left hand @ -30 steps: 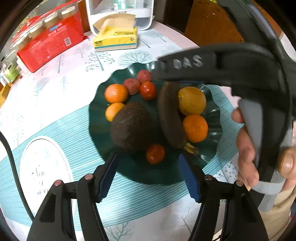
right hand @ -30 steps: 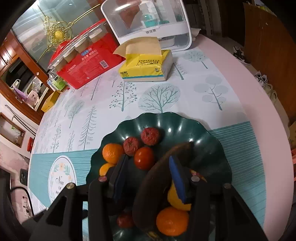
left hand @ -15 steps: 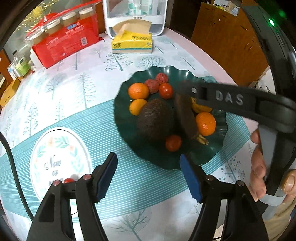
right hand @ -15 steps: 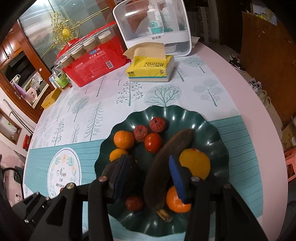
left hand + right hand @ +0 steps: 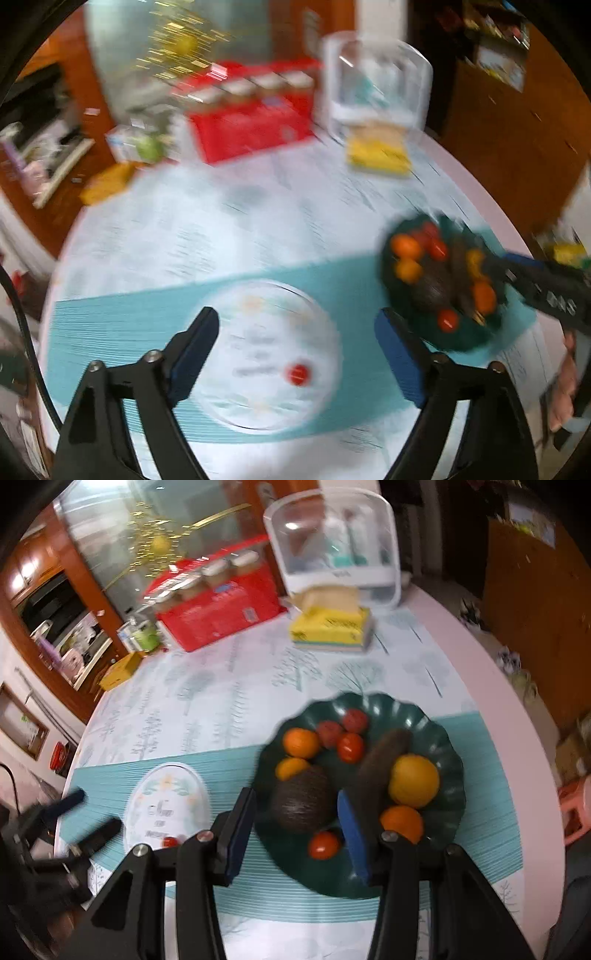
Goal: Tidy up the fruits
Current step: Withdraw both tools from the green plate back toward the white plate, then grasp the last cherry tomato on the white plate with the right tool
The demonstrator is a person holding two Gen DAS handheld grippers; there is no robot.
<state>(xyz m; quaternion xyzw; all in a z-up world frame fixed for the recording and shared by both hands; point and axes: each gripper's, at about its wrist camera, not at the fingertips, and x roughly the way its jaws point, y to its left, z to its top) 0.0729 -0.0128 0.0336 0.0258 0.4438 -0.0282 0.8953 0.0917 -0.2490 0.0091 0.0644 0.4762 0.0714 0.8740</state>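
Observation:
A dark green wavy plate [image 5: 369,701] holds an avocado [image 5: 301,801], a dark banana [image 5: 380,760], a yellow citrus [image 5: 413,781], oranges [image 5: 301,742], cherry tomatoes [image 5: 350,746] and lychees [image 5: 328,733]. My right gripper [image 5: 295,834] hangs above the plate's near side, jaws partly apart and gripping nothing. My left gripper [image 5: 295,350] is over the white round emblem [image 5: 266,354], jaws opening wide with nothing held. A loose cherry tomato [image 5: 298,373] lies on the emblem below them. This view is blurred; the plate [image 5: 461,339] sits at its right.
A yellow tissue box [image 5: 330,629], a red pack of jars [image 5: 218,605] and a white lidded container [image 5: 332,542] stand at the far side of the round table. The table's pink edge [image 5: 517,738] curves down the right. A hand [image 5: 561,398] holds the right gripper.
Both grippers have pulled back and up from the plate. The left one swung left, over the emblem and the loose tomato, and its jaws spread wider. The right jaws kept their gap.

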